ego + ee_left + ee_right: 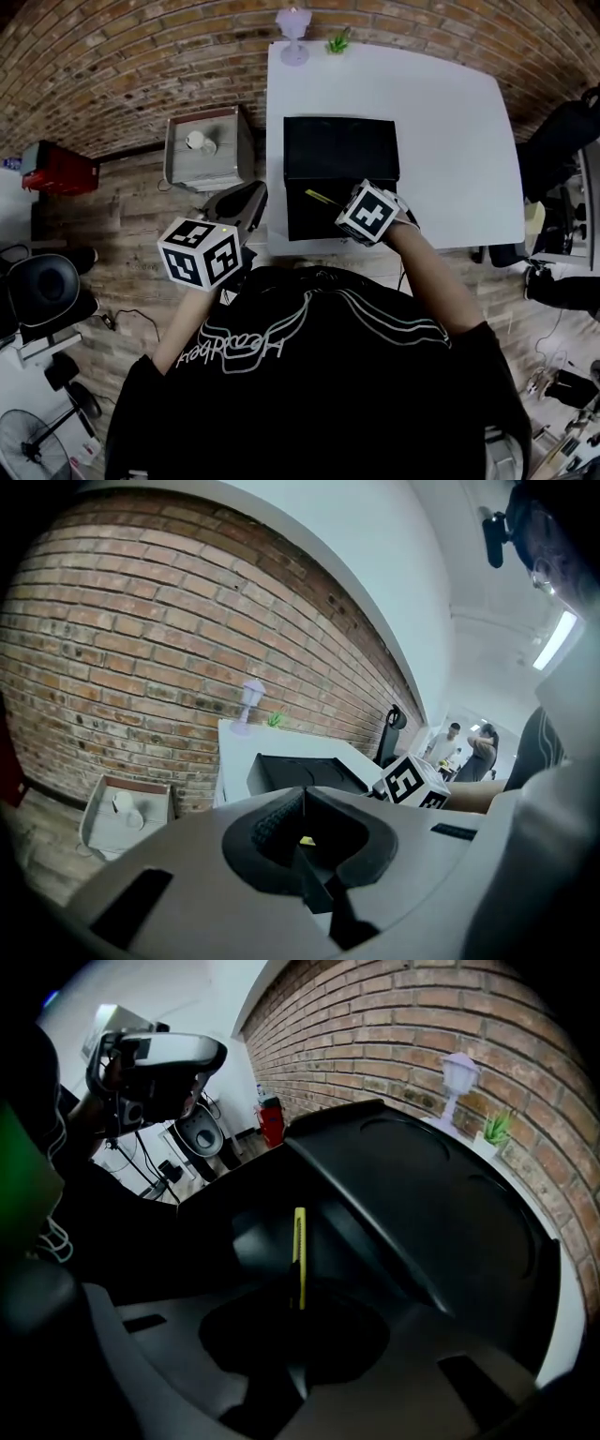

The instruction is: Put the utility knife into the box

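The black box (pixel 339 150) lies open on the white table (pixel 450 122). My right gripper (pixel 341 208) hangs over the box's near part, shut on the thin yellow utility knife (pixel 322 198). In the right gripper view the knife (pixel 299 1251) sticks out forward from between the jaws of the right gripper (pixel 298 1305), above the box's dark inside (pixel 253 1241), with the raised lid (pixel 431 1204) to the right. My left gripper (pixel 239 202) is off the table's left edge. In the left gripper view it (pixel 302 803) is shut with nothing held, facing the box (pixel 291 771).
A small lamp (pixel 293 33) and a green plant (pixel 337 42) stand at the table's far edge. A grey crate (pixel 208 145) with a cup sits on the floor left of the table, before the brick wall. A black chair (pixel 42 291) stands further left.
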{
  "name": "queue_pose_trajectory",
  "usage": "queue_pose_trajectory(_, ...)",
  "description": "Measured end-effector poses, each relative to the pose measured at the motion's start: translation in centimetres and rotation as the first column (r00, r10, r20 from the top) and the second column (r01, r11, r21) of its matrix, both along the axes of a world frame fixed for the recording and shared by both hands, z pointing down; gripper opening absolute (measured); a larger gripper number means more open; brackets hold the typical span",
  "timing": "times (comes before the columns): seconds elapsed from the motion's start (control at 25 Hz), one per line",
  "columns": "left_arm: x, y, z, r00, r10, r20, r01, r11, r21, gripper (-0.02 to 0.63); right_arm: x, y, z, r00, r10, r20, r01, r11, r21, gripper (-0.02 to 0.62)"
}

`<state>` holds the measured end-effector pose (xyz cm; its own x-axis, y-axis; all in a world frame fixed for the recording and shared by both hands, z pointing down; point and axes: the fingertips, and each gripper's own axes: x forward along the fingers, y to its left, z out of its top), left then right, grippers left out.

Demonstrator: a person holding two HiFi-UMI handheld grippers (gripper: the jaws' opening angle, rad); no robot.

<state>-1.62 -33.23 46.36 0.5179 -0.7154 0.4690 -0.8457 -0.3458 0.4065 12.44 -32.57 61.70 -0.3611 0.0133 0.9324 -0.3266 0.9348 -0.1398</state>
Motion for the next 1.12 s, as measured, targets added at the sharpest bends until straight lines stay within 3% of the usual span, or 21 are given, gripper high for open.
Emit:
queue_pose_trajectory(0.12, 0.0, 0.0, 0.5, 1.0, -0.003, -0.008, 0.003, 1.0, -0.009, 0.034, -0.9, 0.4, -0.3, 0.999, -0.014, 0.042, 0.014, 1.0, -0.005, 0.08)
queue_pose_trajectory(0.24, 0.2, 0.0, 0.8, 1.0, 0.004, -0.012, -0.004, 1.0, -0.016, 0.034, -1.4, 0.9, -0.7, 0.997, -0.009, 0.074, 0.011, 1.0, -0.021, 0.169)
queue_pose_trajectory(0.28, 0.2, 0.0, 0.9, 1.0, 0.007, -0.015, -0.007, 1.0, -0.017, 0.034, -1.4, 0.8, -1.0, 0.996, 0.002, 0.084, -0.001, 1.0, -0.012, 0.17)
queue_pose_trajectory(0.64, 1.0, 0.8, -0.9, 0.997, 0.074, -0.031, -0.074, 0.997, -0.006, 0.034, -1.3, 0.1, -6.1, 0.946, 0.186, 0.264, -0.202, 0.979, 0.033, 0.193)
queue_pose_trajectory(0.76, 1.4, 2.0, -2.1, 0.994, 0.105, -0.042, -0.105, 0.994, -0.003, 0.034, -1.9, 0.7, -10.2, 0.866, 0.254, 0.43, -0.291, 0.956, 0.023, 0.174)
queue_pose_trajectory(0.84, 1.9, 3.0, -3.1, 0.989, 0.139, -0.044, -0.139, 0.99, 0.004, 0.034, -2.7, 1.7, -13.7, 0.771, 0.28, 0.572, -0.336, 0.942, -0.008, 0.135)
queue_pose_trajectory(0.96, 2.6, 4.7, -4.9, 0.981, 0.191, -0.044, -0.19, 0.981, 0.029, 0.034, -3.3, 3.6, -18.4, 0.622, 0.293, 0.726, -0.37, 0.927, -0.057, 0.002)
queue_pose_trajectory(1.04, 2.7, 5.8, -6.1, 0.976, 0.213, -0.052, -0.211, 0.976, 0.049, 0.034, -3.4, 5.0, -20.9, 0.548, 0.282, 0.788, -0.381, 0.922, -0.065, 0.003)
queue_pose_trajectory(1.12, 2.8, 7.0, -7.1, 0.971, 0.231, -0.064, -0.227, 0.972, 0.068, 0.034, -3.7, 6.3, -22.7, 0.499, 0.263, 0.826, -0.387, 0.92, -0.059, 0.003)
